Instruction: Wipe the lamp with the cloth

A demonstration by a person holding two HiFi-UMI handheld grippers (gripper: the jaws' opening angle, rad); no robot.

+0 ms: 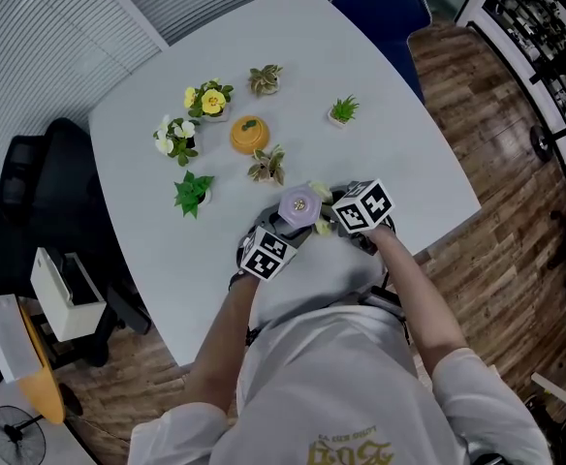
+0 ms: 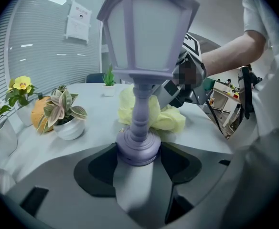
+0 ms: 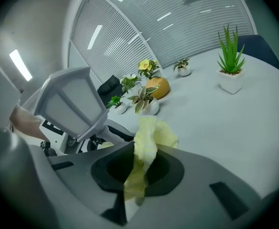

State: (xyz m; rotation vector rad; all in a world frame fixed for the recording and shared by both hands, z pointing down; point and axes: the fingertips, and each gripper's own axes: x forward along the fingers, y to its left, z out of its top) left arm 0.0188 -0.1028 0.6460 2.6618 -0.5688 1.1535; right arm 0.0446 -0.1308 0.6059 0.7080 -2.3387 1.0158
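1. The lilac plastic lantern-shaped lamp [image 1: 300, 204], with frosted panes, a turned post and a round base, is close to the near edge of the pale grey worktop [image 1: 380, 95], right in front of the person.
2. The left gripper [image 1: 283, 232] has its fingers [image 2: 96, 171] closed on the lamp's round base, one on each side. In the left gripper view the lamp [image 2: 149, 32] rises straight up from them.
3. No view shows whether the base rests on the worktop or is held just above it.
4. The right gripper [image 1: 330, 223] has its fingers [image 3: 106, 171] pinched on the pale yellow cloth [image 3: 149, 137]. One strip hangs down between them and the rest bunches out ahead.
5. In the left gripper view the cloth [image 2: 170, 120] sits bunched just behind the lamp's post, with the right gripper behind it.
6. In the right gripper view the lamp [image 3: 70, 101] looks tilted, its head up and to the left of the cloth.
7. Further back towards the middle of the worktop stand:
   - a variegated plant in a white pot [image 1: 267, 166]
   - an orange rounded pot [image 1: 249, 134]
   - a yellow-flowered plant [image 1: 210, 100]
   - a spiky green plant in a white pot [image 1: 342, 111]
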